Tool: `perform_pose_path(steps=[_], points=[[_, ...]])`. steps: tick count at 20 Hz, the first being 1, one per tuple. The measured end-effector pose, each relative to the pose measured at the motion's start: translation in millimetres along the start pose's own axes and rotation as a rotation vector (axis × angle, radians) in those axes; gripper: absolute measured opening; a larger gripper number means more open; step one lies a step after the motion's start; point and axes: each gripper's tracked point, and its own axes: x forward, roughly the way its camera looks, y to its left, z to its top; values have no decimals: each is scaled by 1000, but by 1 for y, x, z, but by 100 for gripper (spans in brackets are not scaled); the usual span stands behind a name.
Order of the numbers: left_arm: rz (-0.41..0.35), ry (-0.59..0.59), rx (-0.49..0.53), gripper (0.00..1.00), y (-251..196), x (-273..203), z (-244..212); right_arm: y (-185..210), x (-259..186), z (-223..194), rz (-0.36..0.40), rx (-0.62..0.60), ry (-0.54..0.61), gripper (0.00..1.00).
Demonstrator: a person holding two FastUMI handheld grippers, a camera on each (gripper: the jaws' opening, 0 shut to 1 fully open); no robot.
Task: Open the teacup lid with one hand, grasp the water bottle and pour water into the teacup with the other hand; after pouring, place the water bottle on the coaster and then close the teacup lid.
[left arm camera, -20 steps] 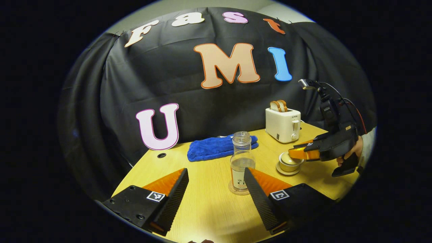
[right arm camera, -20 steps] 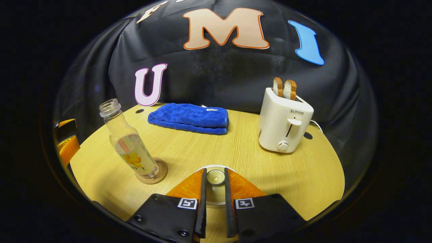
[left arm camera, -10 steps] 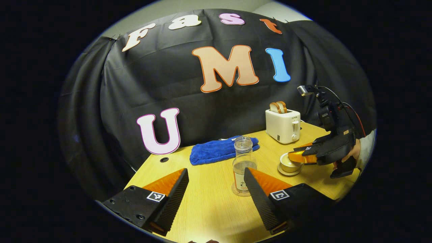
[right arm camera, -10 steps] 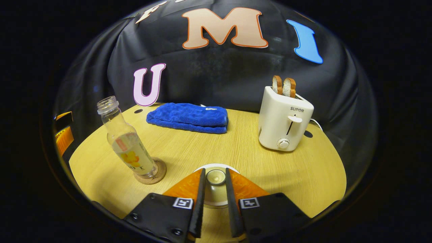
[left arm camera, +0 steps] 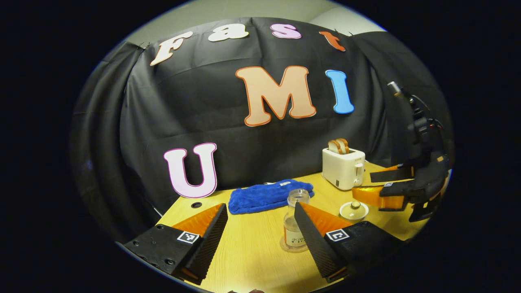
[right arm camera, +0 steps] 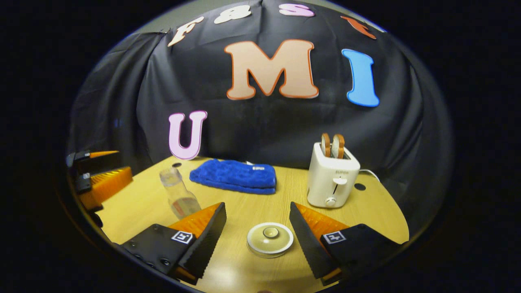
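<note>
The teacup (right arm camera: 270,239) stands on its saucer with the lid on, low between my right gripper's (right arm camera: 257,206) fingers, which are wide open and well above it. The left gripper view has the teacup (left arm camera: 354,211) at the right, with the right gripper (left arm camera: 380,188) open, above it and to its right. The clear water bottle (left arm camera: 296,221), uncapped and part full, stands upright on a round coaster (left arm camera: 291,246). My left gripper (left arm camera: 260,207) is open and back from the bottle, touching nothing. In the right gripper view the bottle (right arm camera: 179,195) is at the left, the left gripper (right arm camera: 101,175) beyond it.
A folded blue towel (right arm camera: 234,176) lies at the back of the wooden table (right arm camera: 366,203). A white toaster (right arm camera: 331,179) with two bread slices stands back right, also in the left gripper view as the toaster (left arm camera: 344,167). Black cloth closes the back.
My right gripper opened, let go of the lid's knob, and rose back from the teacup; the lid stays on the cup. My left gripper also drew back from the bottle.
</note>
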Motion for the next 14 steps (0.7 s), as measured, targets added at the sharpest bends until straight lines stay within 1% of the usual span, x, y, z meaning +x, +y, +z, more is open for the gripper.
perform_pose_path(steps=[1,2,3,4,6,8,9,10,11,13,14], points=[[7,-11,-15,96,3,2,6,0,-9,16,-11,-5,-39,96],[12,-19,-26,97,5,5,10,-1,-19,30,-26,-14,-76,99],[21,-24,-31,96,8,6,14,-7,-29,44,-67,-18,-114,100],[24,-30,-34,96,11,7,18,-10,-38,53,-91,-14,-149,100],[24,-45,-36,96,10,7,27,-11,-56,66,-110,18,-191,99],[33,-64,-30,96,12,3,37,-15,-68,69,-117,46,-208,99],[45,-79,-30,96,13,0,44,-20,-73,70,-130,54,-216,94],[51,-90,-28,96,13,-2,48,-24,-77,73,-139,56,-226,95],[56,-97,-28,96,11,-5,52,-26,-78,72,-145,55,-227,99],[55,-107,-47,96,5,-10,59,-30,-78,71,-148,50,-215,99],[52,-109,-53,95,2,-10,60,-32,-77,73,-152,50,-215,100]])
